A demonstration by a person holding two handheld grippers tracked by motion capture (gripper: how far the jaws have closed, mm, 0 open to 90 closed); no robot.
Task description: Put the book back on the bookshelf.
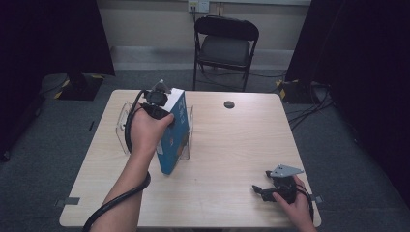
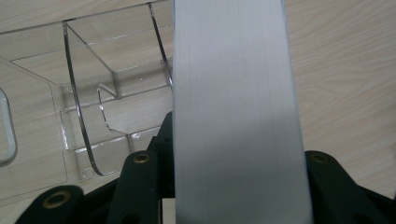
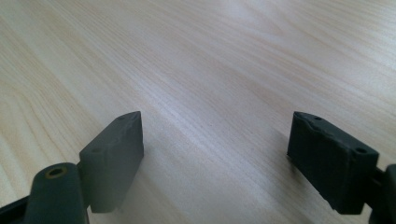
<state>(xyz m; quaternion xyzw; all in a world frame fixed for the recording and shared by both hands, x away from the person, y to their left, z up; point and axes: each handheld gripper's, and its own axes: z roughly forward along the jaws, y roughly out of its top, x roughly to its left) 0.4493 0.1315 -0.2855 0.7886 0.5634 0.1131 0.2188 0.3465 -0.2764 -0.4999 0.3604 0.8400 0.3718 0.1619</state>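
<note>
Pale wood table [image 1: 232, 145]: the left gripper [image 1: 162, 110] pinches the blue book [image 1: 175, 133] by its top edge—upright, over the clear acrylic stand [image 2: 88, 107], likely for slotting. Right gripper [image 1: 270, 186] rests aside, jaws spread.

In the left gripper view we look along our own left gripper [image 2: 233, 186], whose two black jaws rise from six o'clock and stand on either side of a book [image 2: 236, 112]. The book's pale grey edge runs straight up the middle towards twelve o'clock, and the jaws sit tight against its two faces, so we hold it clamped. From nine to eleven o'clock stands a clear plastic rack [image 2: 88, 93] with curved dividers and see-through walls, just beside the book. The light wooden table [image 2: 345, 74] lies beneath, bare from one to four o'clock.
</note>
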